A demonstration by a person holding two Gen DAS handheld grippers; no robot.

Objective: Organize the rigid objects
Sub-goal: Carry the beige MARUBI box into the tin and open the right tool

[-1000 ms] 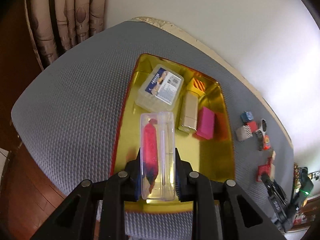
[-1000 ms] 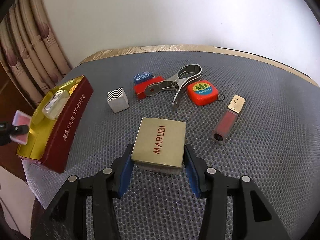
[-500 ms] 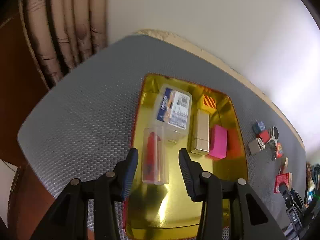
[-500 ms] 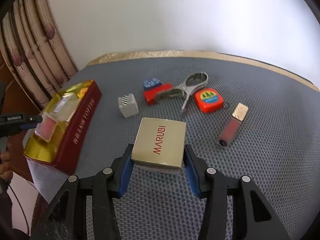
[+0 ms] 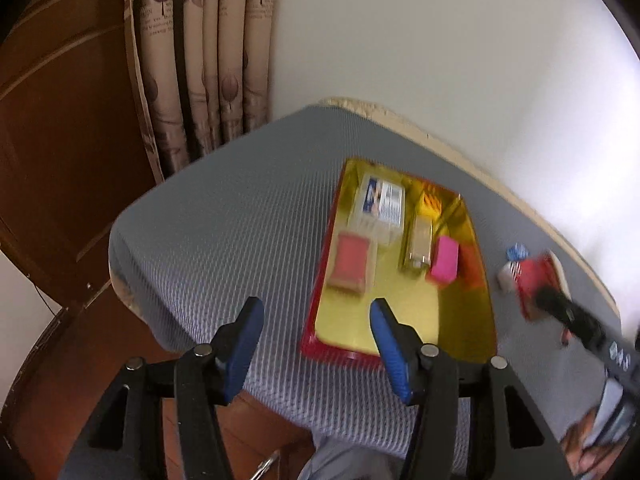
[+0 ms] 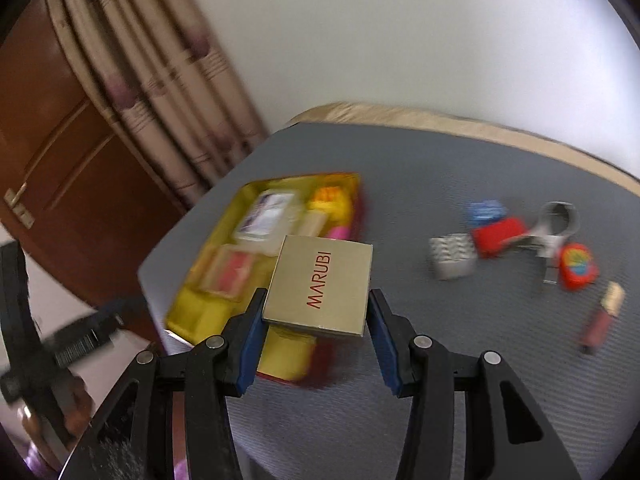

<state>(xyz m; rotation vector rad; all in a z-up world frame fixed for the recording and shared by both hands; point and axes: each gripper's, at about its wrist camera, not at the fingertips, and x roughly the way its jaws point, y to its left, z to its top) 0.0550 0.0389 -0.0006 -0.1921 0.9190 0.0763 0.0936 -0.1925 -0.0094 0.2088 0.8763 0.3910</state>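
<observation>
A gold-lined red tin tray [image 5: 404, 320] lies on the grey mat. In it are a clear case with a red item [image 5: 351, 266], a labelled clear box [image 5: 380, 202], a beige block [image 5: 420, 242] and a pink block [image 5: 445, 264]. My left gripper [image 5: 316, 346] is open and empty, pulled back near the tray's near left corner. My right gripper [image 6: 316, 340] is shut on a gold MARUBI box [image 6: 320, 286], held above the tray [image 6: 200, 312]; it shows blurred in the left wrist view [image 5: 576, 320].
On the mat right of the tray lie a striped cube [image 6: 452, 256], a red block [image 6: 496, 234], a blue piece [image 6: 486, 210], a metal clip [image 6: 554, 224], an orange tape measure [image 6: 578, 266] and a lip-gloss tube [image 6: 602, 318]. Curtain and wooden door stand left.
My left gripper let go of the clear case in the tray, opened and pulled back. My right gripper lifted the MARUBI box and carried it left, over the tray.
</observation>
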